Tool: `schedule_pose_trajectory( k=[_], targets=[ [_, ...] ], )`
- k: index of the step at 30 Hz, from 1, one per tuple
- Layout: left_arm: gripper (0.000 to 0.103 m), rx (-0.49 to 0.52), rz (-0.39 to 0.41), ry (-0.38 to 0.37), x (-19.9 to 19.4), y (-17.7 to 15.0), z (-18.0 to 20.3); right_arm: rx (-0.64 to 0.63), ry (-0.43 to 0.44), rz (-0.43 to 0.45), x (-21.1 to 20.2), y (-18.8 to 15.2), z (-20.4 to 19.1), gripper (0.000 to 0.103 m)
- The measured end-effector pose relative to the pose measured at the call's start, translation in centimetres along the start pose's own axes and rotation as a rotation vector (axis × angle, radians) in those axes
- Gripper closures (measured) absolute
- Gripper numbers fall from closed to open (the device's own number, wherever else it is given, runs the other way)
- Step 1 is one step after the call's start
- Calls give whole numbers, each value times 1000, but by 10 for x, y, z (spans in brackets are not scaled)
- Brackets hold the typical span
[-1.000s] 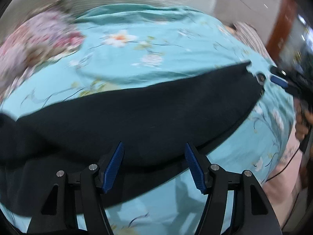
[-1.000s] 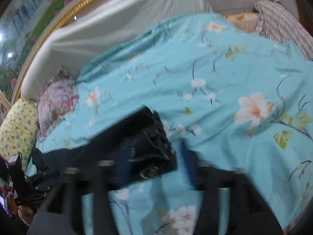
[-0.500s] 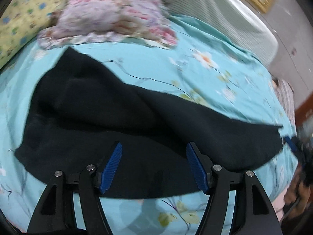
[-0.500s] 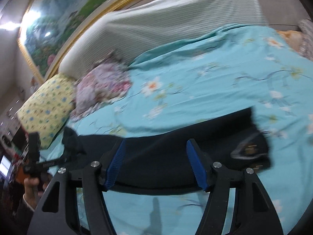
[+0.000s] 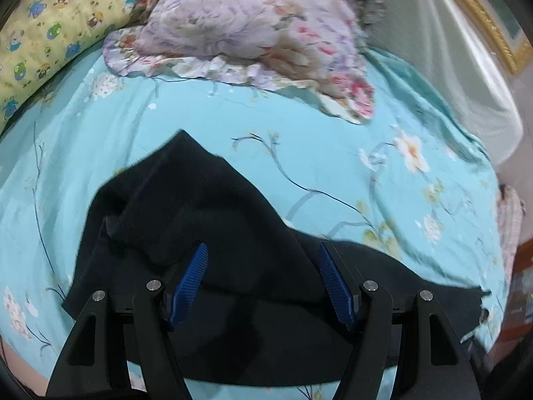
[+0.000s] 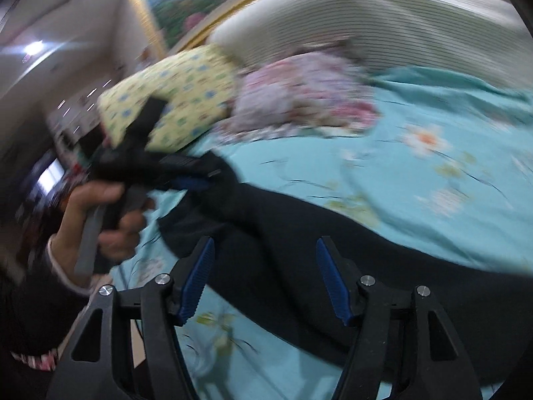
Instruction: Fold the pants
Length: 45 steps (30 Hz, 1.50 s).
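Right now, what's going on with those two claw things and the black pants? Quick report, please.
Left gripper open, empty. Right gripper closing, nothing pinched. Black pants lie rumpled on the blue floral sheet. Pillows clear of pants.

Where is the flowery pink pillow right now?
The pink floral pillow lies at the head of the bed on the turquoise sheet, beside the yellow pillow, beyond the black pants.

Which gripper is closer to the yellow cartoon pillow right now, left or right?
Left. In the right wrist view the left gripper hangs over the pants just below the yellow pillow. The right gripper sits farther back along the pants.
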<state>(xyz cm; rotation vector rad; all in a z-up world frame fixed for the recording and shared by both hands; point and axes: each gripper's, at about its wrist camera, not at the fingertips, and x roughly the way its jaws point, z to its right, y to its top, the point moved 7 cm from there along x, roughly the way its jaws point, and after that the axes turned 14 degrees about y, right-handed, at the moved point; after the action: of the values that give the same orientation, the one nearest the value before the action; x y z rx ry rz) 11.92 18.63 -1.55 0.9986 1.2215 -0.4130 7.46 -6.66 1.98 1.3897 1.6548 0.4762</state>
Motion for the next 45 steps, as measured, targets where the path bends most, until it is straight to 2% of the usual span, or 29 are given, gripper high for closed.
schedule_pose_trajectory(
  k=[4,9,11,16,18,20,29,30,31,32,34,38,45],
  targets=[
    [34,-36,-56,25,25,9,-8,-18,108,-87,54,3,-13,50],
    [35,-48,-79,14,44,11,-12,-19,105,-176,106,8,4,56],
    [42,-53,-70,8,46,11,-15,-31,85,-209,120,10,12,58],
    [69,-62,-61,4,53,12,-22,-130,13,-298,141,11,25,66],
    [76,-75,-61,-23,56,13,-24,-171,-18,-328,149,10,30,71],
    [77,-78,-66,-35,57,13,-24,-192,-43,-344,152,9,34,76],
    [96,-66,-53,-95,57,13,-20,-233,-101,-371,165,8,38,76],
    [97,-61,-48,-98,57,13,-19,-230,-97,-373,168,7,39,78],
    [98,-56,-38,-102,55,12,-19,-226,-92,-371,170,7,40,83],
    [99,-52,-27,-109,52,11,-19,-209,-79,-366,170,7,41,93],
    [100,-58,-6,-129,46,9,-20,-171,-52,-359,167,9,41,97],
    [100,-78,35,-175,28,2,-29,-148,-27,-325,155,14,29,98],
    [100,-154,129,-274,-20,-29,-70,-198,40,-296,135,15,-24,98]
  ],
)
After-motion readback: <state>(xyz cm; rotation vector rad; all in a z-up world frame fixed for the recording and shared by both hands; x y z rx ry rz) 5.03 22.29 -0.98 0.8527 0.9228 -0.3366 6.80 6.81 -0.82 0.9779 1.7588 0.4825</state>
